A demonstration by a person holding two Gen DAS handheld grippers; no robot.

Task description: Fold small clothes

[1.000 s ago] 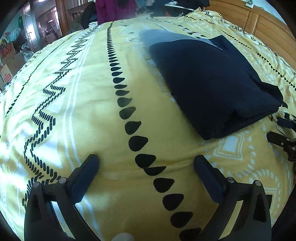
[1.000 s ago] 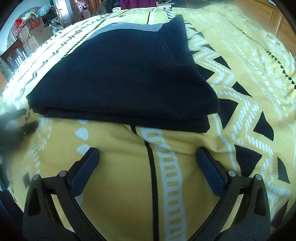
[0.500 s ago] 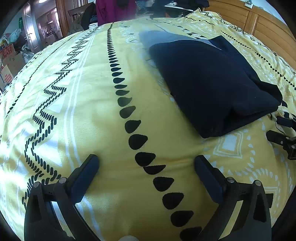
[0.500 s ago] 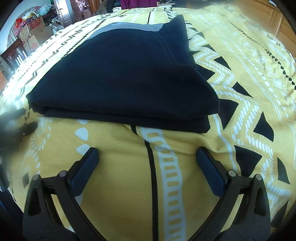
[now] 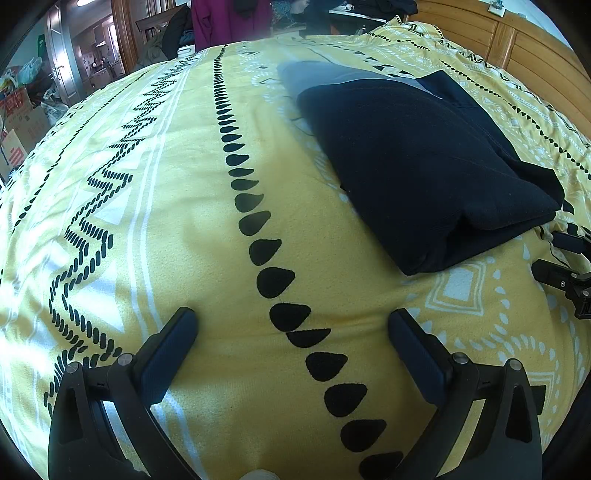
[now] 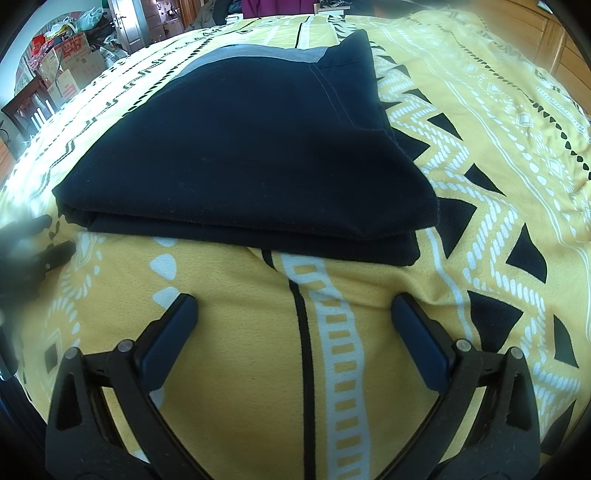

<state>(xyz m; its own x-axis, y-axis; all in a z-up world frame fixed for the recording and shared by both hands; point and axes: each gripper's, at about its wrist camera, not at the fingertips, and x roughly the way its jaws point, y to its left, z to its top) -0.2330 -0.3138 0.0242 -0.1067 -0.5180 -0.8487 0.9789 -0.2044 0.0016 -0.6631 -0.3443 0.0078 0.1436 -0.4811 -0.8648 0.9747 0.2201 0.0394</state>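
Observation:
A dark navy garment point(image 5: 424, 162) with a grey band at its far end lies folded in a flat stack on the yellow patterned bedspread point(image 5: 166, 229). In the right wrist view the garment point(image 6: 243, 155) fills the middle, its folded edge just ahead of my fingers. My right gripper point(image 6: 293, 312) is open over bare bedspread, short of that edge. To the garment's left, my left gripper point(image 5: 291, 325) is open and holds nothing. The right gripper's tips point(image 5: 561, 266) show at the right edge of the left wrist view.
A wooden headboard point(image 5: 517, 40) runs along the far right. Cardboard boxes point(image 6: 70, 62) and clutter stand on the floor beyond the bed's left side. Hanging clothes point(image 5: 229, 18) and a doorway lie past the far end of the bed.

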